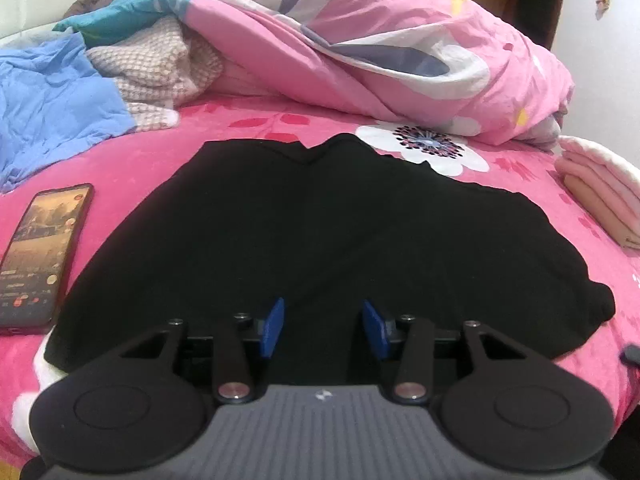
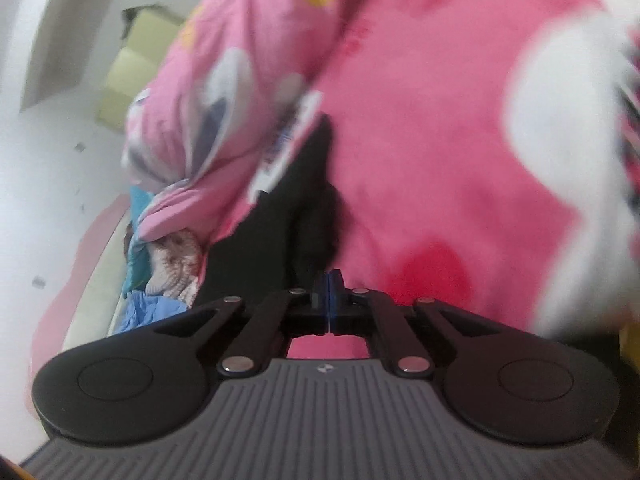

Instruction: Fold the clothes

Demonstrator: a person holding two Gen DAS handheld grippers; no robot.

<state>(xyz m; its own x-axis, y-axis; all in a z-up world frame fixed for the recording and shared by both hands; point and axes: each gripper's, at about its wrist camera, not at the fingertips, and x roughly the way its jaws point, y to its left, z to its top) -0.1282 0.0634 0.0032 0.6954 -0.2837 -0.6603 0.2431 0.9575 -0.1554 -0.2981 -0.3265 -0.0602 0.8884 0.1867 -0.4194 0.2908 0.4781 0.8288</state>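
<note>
Down on the bed, saw the black garment [image 1: 312, 220] spread flat over the pink flowered sheet [image 1: 160, 152], far edge up against a white flower print. Caught the left tongs [image 1: 325, 328] low over its near hem, released, blue pads [image 1: 274, 328] standing apart with only dark cloth beneath them. Found the right tongs [image 2: 328, 296] clenched, pads pressed together, black fabric running right up to the tips in the blurred right wrist view; couldn't tell whether any of it was pinched. Spotted a lit phone [image 1: 40, 252] lying just beside the garment's left edge. Noted a folded pink stack [image 1: 600, 196] off to the right, apart from the garment. Further back, took in a rumpled pink quilt [image 1: 400, 40] heaped across the bed, with a checked knit piece [image 1: 160, 68] and a crumpled blue cloth [image 1: 48, 92] at the far left.
</note>
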